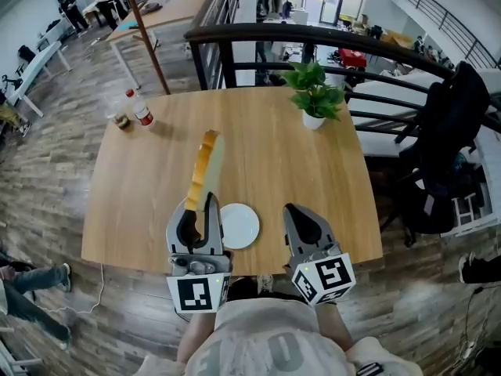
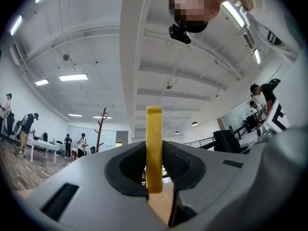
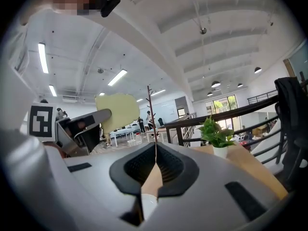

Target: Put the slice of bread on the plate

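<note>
A slice of bread (image 1: 205,163) stands on edge above the wooden table (image 1: 266,159), and my left gripper (image 1: 205,204) is shut on its lower end. In the left gripper view the bread (image 2: 154,143) shows as a thin yellow strip clamped between the jaws. A small white plate (image 1: 238,225) lies near the table's front edge, just right of the left gripper and between the two grippers. My right gripper (image 1: 302,219) is to the right of the plate with its jaws shut and nothing in them. In the right gripper view the bread's pale face (image 3: 117,111) rises at the left.
A potted plant (image 1: 315,92) stands at the table's far right. A bottle (image 1: 140,106) and a small jar (image 1: 120,121) sit at the far left corner. A dark railing (image 1: 313,37) runs behind the table, and a black chair with a bag (image 1: 442,155) stands at the right.
</note>
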Motion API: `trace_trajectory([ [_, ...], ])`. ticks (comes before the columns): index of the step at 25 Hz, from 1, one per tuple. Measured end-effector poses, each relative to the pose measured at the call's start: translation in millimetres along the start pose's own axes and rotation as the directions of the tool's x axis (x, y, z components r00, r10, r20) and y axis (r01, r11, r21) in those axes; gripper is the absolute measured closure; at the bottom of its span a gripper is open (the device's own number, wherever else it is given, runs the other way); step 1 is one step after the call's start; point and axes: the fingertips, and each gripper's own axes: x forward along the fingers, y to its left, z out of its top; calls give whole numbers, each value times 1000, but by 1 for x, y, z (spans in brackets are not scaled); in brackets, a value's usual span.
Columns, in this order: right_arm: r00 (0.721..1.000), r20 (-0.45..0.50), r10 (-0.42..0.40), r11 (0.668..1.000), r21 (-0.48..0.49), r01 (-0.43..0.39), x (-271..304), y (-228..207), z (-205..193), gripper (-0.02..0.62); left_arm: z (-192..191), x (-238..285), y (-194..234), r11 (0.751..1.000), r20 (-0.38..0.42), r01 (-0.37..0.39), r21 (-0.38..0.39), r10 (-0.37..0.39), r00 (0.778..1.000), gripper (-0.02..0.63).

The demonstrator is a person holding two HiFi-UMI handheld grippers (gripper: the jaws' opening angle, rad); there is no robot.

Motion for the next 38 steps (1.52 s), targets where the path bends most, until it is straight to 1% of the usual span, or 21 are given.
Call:
trace_trajectory([
  [3, 1000, -6, 11, 999, -53, -11, 7, 5, 7, 577, -3, 3, 5, 1000, -10, -8, -9, 7, 1000, 518],
  [4, 1000, -6, 11, 998, -57, -12, 9, 7, 9, 577, -3, 4, 9, 1000, -10, -11, -15, 11, 1000, 518],
  [8, 1000, 18, 21, 999, -38, -21, 15, 15, 17, 577, -2, 5, 19, 1000, -10, -20, -21, 20, 1000, 518],
  [11, 1000, 22, 17, 999, -39, -16, 17, 16, 19, 577, -3, 4, 18, 1000, -13, -3, -13, 3, 1000, 518],
  [13, 1000, 16, 12, 999, -38, -11, 21, 18, 19, 577, -11, 4, 17, 999, -45, 18, 35, -17, 999, 518],
  [15, 1000, 5, 8, 999, -33, -8, 24, 20, 16, 577, -26, 3, 19, 995, -116, 29, 97, -17, 993, 518],
  [17, 1000, -5, 5, 1000, -28, -5, 25, 20, 13, 577, -41, 2, 22, 991, -181, 27, 129, -3, 984, 518],
  [19, 1000, -10, 3, 1000, -27, -4, 26, 19, 11, 577, -52, 2, 23, 986, -218, 34, 161, 2, 976, 518],
  [21, 1000, -21, -1, 1000, -24, 1, 27, 17, 8, 577, -61, 3, 20, 976, -235, 61, 208, -11, 972, 518],
  [23, 999, -50, -14, 1000, -8, 14, 26, 14, 2, 577, -72, 2, 13, 958, -258, 108, 266, -38, 965, 518],
  [25, 997, -76, -23, 1000, 8, 23, 23, 11, -6, 577, -89, -3, 5, 934, -308, 156, 320, -53, 950, 518],
  [26, 996, -85, -26, 1000, 13, 27, 22, 10, -9, 577, -100, -6, 2, 918, -342, 182, 353, -55, 938, 518],
  [28, 995, -96, -34, 999, 21, 36, 20, 7, -13, 577, -123, -11, -6, 868, -412, 249, 430, -56, 909, 518],
  [29, 994, -101, -39, 999, 25, 42, 20, 5, -15, 577, -135, -13, -10, 842, -445, 286, 457, -62, 893, 518],
  [30, 993, -107, -45, 998, 30, 49, 19, 4, -17, 577, -146, -15, -14, 825, -475, 320, 465, -73, 877, 518],
  [31, 992, -114, -51, 998, 35, 55, 18, 4, -19, 577, -157, -18, -18, 820, -501, 348, 455, -87, 861, 518],
  [32, 991, -121, -54, 997, 41, 60, 17, 4, -21, 577, -168, -21, -21, 820, -524, 368, 438, -99, 846, 518],
  [33, 990, -128, -56, 997, 48, 62, 16, 5, -23, 577, -178, -25, -23, 820, -545, 382, 427, -104, 832, 518],
  [34, 989, -134, -54, 997, 54, 62, 15, 6, -25, 577, -188, -29, -24, 814, -564, 395, 426, -102, 819, 518],
  [35, 989, -139, -53, 996, 58, 61, 15, 7, -26, 577, -198, -32, -25, 802, -584, 411, 433, -97, 806, 518],
  [38, 987, -154, -55, 996, 58, 65, 13, 6, -28, 577, -227, -43, -30, 754, -648, 474, 454, -85, 757, 518],
])
